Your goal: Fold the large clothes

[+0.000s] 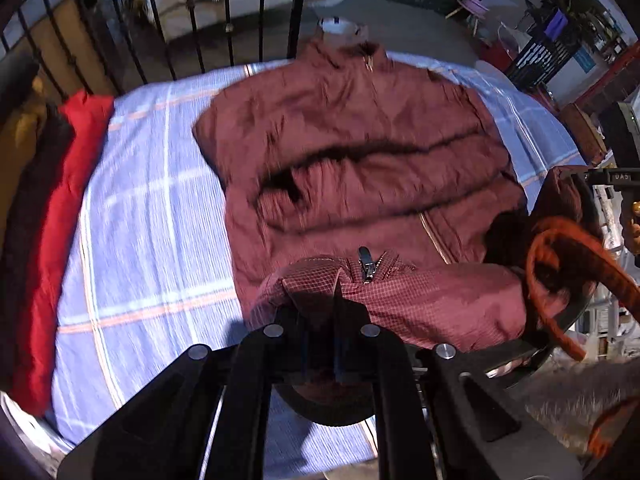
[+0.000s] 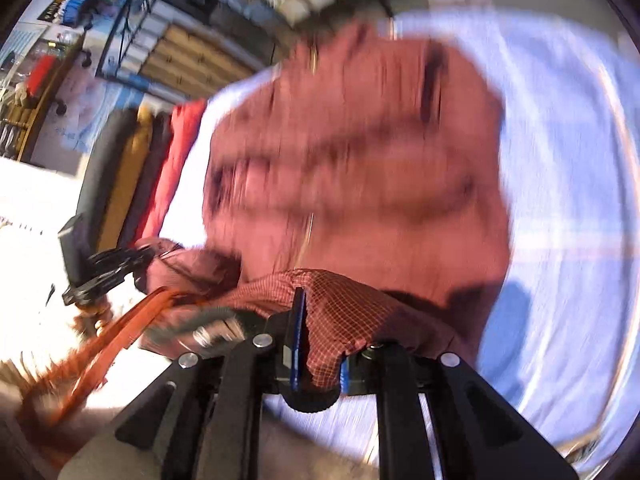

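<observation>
Jacket (image 1: 360, 152), one, maroon and puffy, lies front-up on my blue checked bedsheet (image 1: 152, 200), collar toward the far iron railing (image 1: 228, 20), zipper running down its middle. Its near hem is lifted off the sheet and bunched toward me, showing the gridded lining. My left gripper (image 1: 336, 320) is clamped on that hem, both fingers pressed together with fabric between them, just beside the zipper pull (image 1: 365, 264). My right gripper (image 2: 316, 344) is likewise pinched onto the hem, cloth draped over one finger; that view is blurred. One orange strap (image 1: 560, 272) loops at the hem's right end. Along the sheet's left edge lies one red folded blanket (image 1: 68, 208), with two darker rolls beside it.
</observation>
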Available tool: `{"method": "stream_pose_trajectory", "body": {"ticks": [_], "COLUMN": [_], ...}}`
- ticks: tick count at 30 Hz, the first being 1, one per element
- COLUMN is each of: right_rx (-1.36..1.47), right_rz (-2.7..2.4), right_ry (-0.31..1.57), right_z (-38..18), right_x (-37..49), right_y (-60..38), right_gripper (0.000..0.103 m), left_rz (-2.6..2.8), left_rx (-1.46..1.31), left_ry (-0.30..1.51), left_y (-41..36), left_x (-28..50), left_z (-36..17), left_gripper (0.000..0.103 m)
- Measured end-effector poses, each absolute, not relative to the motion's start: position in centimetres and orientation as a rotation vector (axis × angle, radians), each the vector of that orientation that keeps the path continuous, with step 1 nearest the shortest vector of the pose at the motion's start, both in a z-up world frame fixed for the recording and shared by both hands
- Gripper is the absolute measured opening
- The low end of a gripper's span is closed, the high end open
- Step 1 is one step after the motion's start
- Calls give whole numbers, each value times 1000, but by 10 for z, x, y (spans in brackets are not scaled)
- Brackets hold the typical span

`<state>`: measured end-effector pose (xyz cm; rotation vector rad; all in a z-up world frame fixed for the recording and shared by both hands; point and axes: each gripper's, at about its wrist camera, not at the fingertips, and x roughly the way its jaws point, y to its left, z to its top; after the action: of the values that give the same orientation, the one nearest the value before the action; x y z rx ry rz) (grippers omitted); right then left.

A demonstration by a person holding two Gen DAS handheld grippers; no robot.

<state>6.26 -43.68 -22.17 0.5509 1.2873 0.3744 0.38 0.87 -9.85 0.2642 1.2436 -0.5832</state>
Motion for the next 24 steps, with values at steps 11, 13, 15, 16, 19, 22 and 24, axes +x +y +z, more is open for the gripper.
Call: {"method": "stream_pose_trajectory", "body": {"ticks": [11, 13, 15, 16, 19, 22, 24], "right_rx": [502, 518, 519, 517, 538, 555, 557], "right_rz": [81, 40, 3, -12, -60, -83, -89], "right_ry": [1158, 1173, 1185, 1190, 1207, 1218, 1223], "right_z": [-211, -216, -225, -230, -247, -260, -266], "right_x": [221, 237, 248, 253, 268, 275, 280], "right_y": [-482, -490, -494, -495, -496, -496, -496], "right_gripper": [13, 13, 13, 13, 13, 13, 13], "left_rz": [-398, -378, -354, -341, -315, -305, -308], "left_rx": [277, 284, 264, 252, 225, 196, 182], "left_ry": [1171, 1184, 1212, 1227, 1254, 1268, 1277], "left_y": [-12, -19, -25, -26, -27, -25, -22], "left_x": [185, 203, 223, 232, 244, 249, 252], "left_z": [-132, -140, -150, -157, -168, -175, -179], "left_gripper": [8, 8, 8, 9, 11, 11, 12]}}
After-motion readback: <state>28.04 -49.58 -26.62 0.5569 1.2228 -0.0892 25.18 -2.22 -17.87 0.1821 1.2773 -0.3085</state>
